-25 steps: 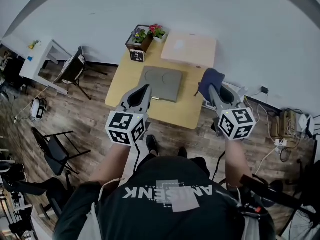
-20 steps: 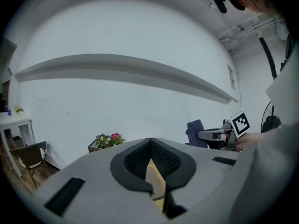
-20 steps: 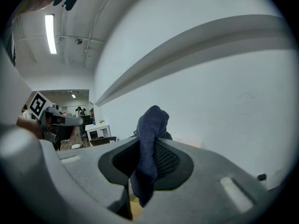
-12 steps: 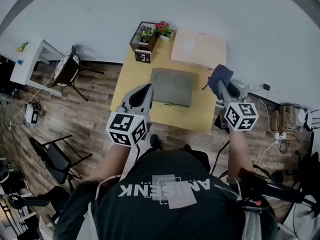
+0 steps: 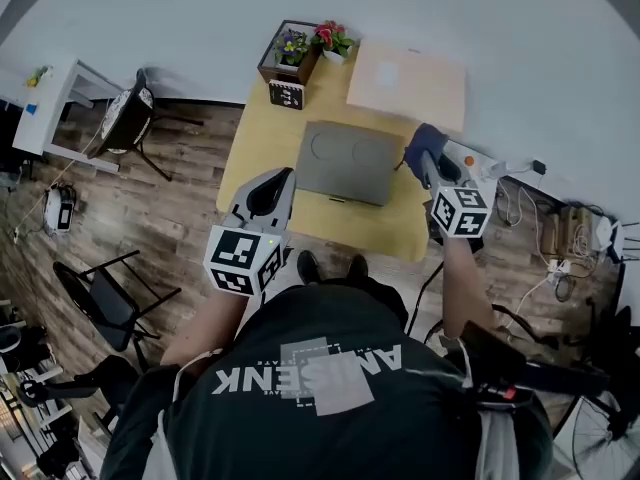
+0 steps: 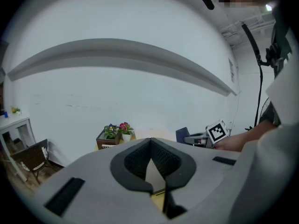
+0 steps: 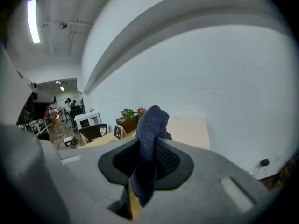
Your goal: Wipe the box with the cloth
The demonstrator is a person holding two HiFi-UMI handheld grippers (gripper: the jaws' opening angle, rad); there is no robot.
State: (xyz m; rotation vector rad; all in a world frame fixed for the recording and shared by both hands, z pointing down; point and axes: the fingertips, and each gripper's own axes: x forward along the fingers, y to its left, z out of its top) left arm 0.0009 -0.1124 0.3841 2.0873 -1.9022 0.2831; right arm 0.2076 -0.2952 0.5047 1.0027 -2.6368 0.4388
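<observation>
Box (image 5: pixel 348 161), as I take the flat grey one to be, lies in the middle of the worktop (image 5: pixel 252 156). Its lid faces up and shows two round marks, so the whole top is open to a wipe.

Left of the box and nearer me, my left hand-held gripper (image 5: pixel 284 178) hangs by the box's near left corner. Its jaws are closed tip to tip on nothing. I judge it is kept there to be ready to steady the box, and it is clear of the lid so the wiping path is free.

Beyond the box's far left corner stand a planter (image 5: pixel 292 52) with flowers and a small marker card (image 5: pixel 287 93), both well out of the way.

At the box's right edge is my right hand-held gripper (image 5: pixel 428 168), its jaws clamped on the dark blue cloth (image 5: pixel 424 140). The cloth bunches out past the fingertips and also trails down between the jaws. That leaves a soft wad leading, so fabric rather than jaw should meet the lid. I cannot tell whether the cloth is touching the box yet.

Beyond the box's far right corner lies a pale flat carton (image 5: pixel 408 80), apart from it.
</observation>
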